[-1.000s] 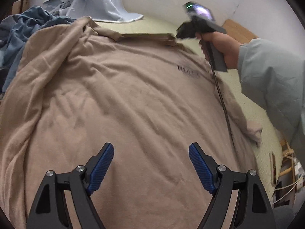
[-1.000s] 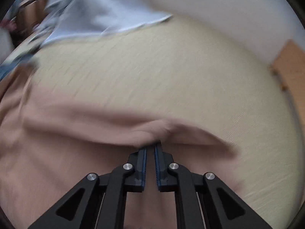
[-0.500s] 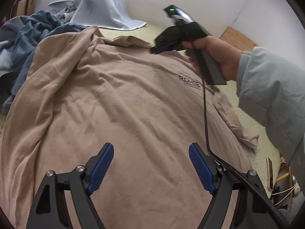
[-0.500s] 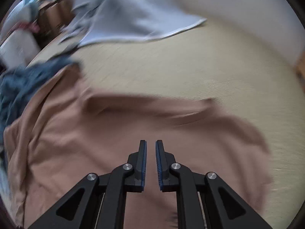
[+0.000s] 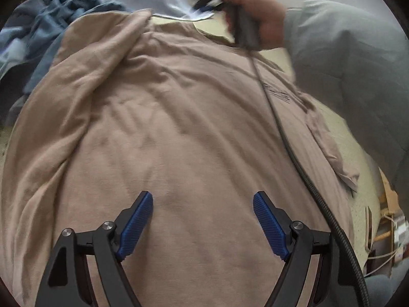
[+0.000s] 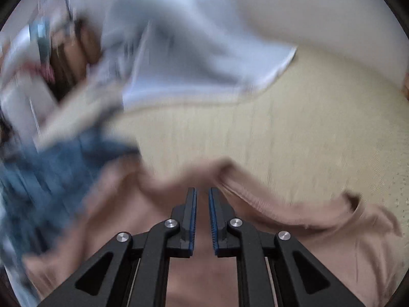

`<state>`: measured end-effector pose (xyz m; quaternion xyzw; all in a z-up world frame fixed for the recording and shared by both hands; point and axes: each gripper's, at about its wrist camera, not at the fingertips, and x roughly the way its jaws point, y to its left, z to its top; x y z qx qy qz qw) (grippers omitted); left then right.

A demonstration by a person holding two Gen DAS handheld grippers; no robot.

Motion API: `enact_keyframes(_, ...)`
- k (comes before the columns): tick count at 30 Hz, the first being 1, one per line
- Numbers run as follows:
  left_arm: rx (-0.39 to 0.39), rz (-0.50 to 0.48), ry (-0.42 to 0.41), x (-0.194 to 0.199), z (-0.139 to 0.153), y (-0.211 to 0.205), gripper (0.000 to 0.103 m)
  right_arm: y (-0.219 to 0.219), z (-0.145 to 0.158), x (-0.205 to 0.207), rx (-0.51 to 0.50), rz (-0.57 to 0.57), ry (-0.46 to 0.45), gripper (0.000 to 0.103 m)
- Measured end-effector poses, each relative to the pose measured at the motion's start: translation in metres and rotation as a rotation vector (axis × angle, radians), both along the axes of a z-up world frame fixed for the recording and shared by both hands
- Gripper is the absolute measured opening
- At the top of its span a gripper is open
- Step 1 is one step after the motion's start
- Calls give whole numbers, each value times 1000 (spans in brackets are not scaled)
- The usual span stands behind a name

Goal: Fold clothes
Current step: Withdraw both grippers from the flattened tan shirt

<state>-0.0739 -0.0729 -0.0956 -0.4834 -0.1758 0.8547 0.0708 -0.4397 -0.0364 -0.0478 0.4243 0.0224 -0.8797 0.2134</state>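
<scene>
Right gripper swung leftward along collar, jaws nearly closed, empty; tan shirt flat on bed, collar toward far edge; left gripper jaws wide above hem.

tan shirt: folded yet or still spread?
Spread. The tan shirt lies open across the bed, front and chest print showing, only rumpled along one side.

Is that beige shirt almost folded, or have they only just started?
Only just started. Done: the shirt lies spread front up, though its left side is bunched. In hand: nothing is gripped; the left gripper hangs open over the shirt's lower part, and the right gripper, nearly shut, is near the collar with nothing visibly between its fingers. Left: every fold, plus the blue clothes beside it.
</scene>
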Motion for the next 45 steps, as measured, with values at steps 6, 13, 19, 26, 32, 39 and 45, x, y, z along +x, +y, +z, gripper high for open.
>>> enact_keyframes(6,48,67,28,0,11,-17,84,34,57,49,-58,-90,170,10)
enact_keyframes(13,36,67,116,3,36,-11,84,134,143,191,-61,-149,382,32)
enact_keyframes(19,-110,-104,179,8,49,37,84,226,200,317,-27,-241,534,51)
enact_keyframes(26,-230,-312,254,39,58,107,84,336,248,434,-64,-423,575,61)
enact_keyframes(32,-288,-430,296,60,81,182,84,393,264,512,-97,-501,674,93)
enact_keyframes(39,-265,-599,340,71,104,287,84,461,204,533,-130,-712,574,97)
enact_keyframes(45,-277,-712,394,60,107,384,84,524,164,541,-113,-857,507,97)
